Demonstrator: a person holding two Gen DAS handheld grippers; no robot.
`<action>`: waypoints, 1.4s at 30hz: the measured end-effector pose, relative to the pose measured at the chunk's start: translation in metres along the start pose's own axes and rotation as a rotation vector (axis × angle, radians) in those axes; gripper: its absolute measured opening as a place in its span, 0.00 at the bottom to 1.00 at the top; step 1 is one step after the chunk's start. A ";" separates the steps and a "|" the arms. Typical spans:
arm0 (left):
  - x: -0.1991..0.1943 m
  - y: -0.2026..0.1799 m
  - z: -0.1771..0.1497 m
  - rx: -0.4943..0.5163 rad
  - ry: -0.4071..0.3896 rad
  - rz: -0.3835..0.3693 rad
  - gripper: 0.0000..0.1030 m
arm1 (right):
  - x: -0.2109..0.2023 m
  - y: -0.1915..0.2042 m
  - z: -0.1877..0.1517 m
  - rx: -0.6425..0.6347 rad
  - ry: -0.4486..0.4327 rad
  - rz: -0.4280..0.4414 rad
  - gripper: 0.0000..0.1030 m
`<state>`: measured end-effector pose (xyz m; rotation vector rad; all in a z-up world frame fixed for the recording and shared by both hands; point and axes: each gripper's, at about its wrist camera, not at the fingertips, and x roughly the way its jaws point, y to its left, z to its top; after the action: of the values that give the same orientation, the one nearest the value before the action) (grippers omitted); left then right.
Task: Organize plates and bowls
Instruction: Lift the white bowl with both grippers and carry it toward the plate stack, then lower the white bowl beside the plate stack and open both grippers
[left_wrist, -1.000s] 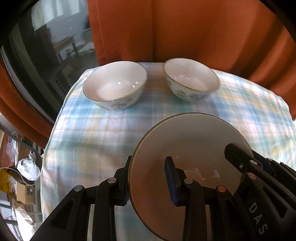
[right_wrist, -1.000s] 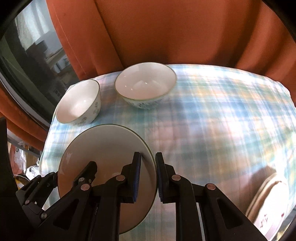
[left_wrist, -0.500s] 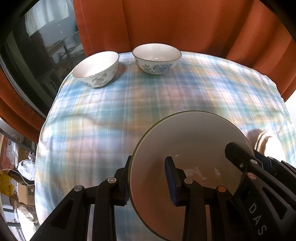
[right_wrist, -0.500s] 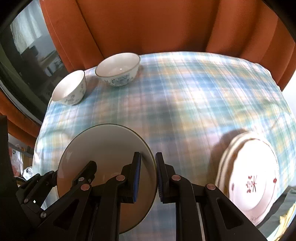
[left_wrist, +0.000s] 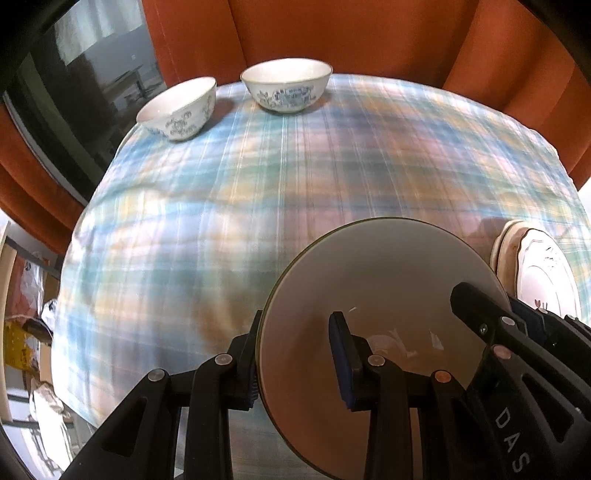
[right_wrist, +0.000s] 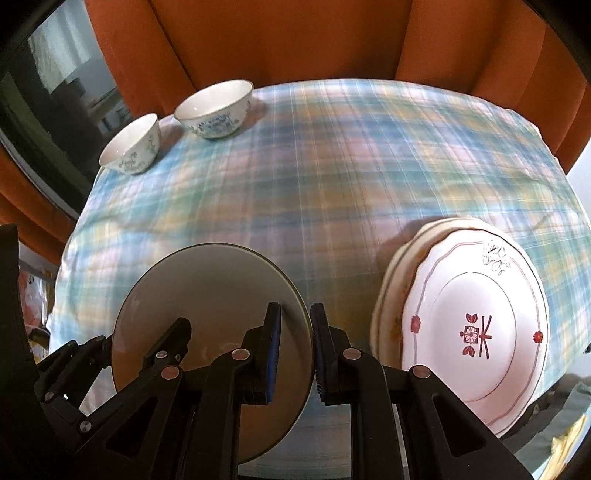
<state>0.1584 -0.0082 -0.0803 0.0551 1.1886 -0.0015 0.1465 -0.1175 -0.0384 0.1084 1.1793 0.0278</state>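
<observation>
Both grippers hold one plain grey plate (left_wrist: 384, 295) above the near edge of the checked tablecloth (left_wrist: 295, 177). My left gripper (left_wrist: 295, 358) is shut on its left rim. My right gripper (right_wrist: 295, 350) is shut on its right rim; the plate (right_wrist: 207, 295) shows there too. A stack of white patterned plates (right_wrist: 469, 321) lies on the cloth to the right, also in the left wrist view (left_wrist: 546, 273). Two white bowls with blue flowers stand at the far left: a smaller one (left_wrist: 177, 110) and a wider one (left_wrist: 286, 85).
Orange curtains (left_wrist: 332, 33) hang close behind the table. A dark window (left_wrist: 74, 92) is at the left. Boxes and bags (left_wrist: 26, 332) lie on the floor beside the table's left edge.
Both grippers have drawn back from the bowls with the grey plate in them. The bowls now look far off and the stack of patterned plates has come into view at the right.
</observation>
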 end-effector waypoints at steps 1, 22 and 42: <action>0.002 -0.002 -0.002 -0.009 0.007 0.000 0.31 | 0.002 -0.002 -0.002 -0.003 0.004 0.003 0.19; 0.007 -0.017 -0.012 -0.100 0.014 0.042 0.38 | 0.015 -0.020 -0.004 -0.109 0.020 0.083 0.24; -0.024 0.012 -0.009 -0.120 -0.100 -0.011 0.79 | -0.005 0.003 -0.001 -0.158 -0.050 0.089 0.70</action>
<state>0.1413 0.0032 -0.0607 -0.0564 1.0864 0.0571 0.1441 -0.1145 -0.0334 0.0218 1.1176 0.1957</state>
